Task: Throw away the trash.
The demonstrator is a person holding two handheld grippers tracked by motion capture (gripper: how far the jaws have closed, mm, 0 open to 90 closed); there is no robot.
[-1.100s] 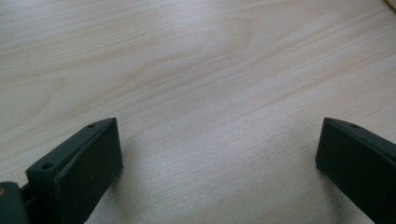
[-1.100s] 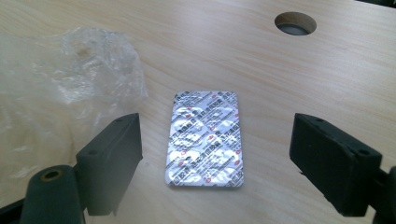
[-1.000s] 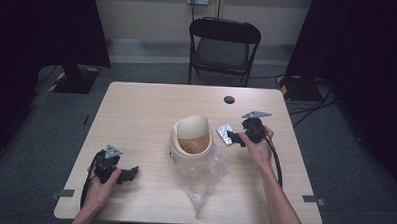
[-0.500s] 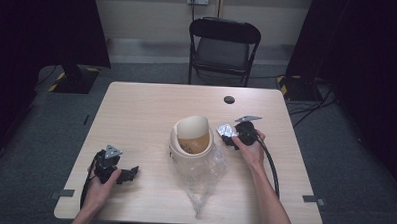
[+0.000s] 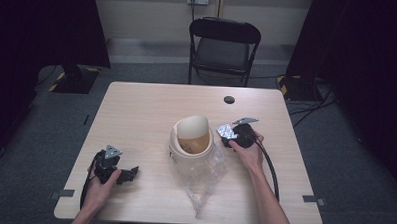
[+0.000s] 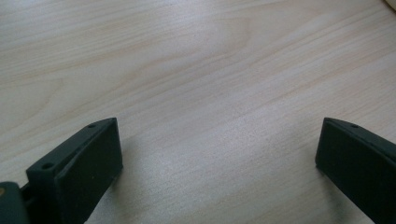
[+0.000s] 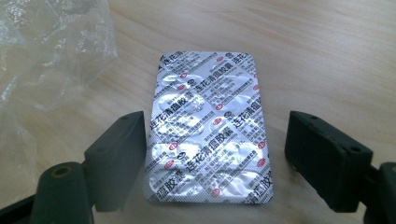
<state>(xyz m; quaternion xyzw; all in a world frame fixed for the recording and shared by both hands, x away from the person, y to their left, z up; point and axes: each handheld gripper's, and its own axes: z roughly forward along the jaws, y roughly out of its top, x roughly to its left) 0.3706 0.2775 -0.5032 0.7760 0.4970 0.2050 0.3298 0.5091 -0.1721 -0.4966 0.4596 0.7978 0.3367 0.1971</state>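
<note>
Since the earlier frames, we have brought our right gripper (image 5: 229,135) down and in toward the cream-coloured round container (image 5: 190,141), so that it now sits low over the silver foil blister pack of tablets (image 7: 208,128). Its jaws have just been closing. In the right gripper view the blister pack lies flat on the pale wood-grain table (image 7: 327,56), lengthwise between the two black jaws: the left jaw stands at the pack's left edge, touching or nearly so, while the right jaw stands apart from the pack's right edge with bare table showing in the gap. The jaws are therefore about half open and not yet pressing the pack from both sides.

In the high view the blister pack (image 5: 225,130) lies just right of the cream container, near the table's middle. A crumpled clear plastic bag (image 5: 199,174) spreads from under the container toward our edge of the table; its corner also appears at the upper left of the right gripper view.

Our left gripper (image 6: 215,163) rests near the front left of the table, well apart from the container. Its jaws stand wide open over bare wood, with nothing between them.
</note>
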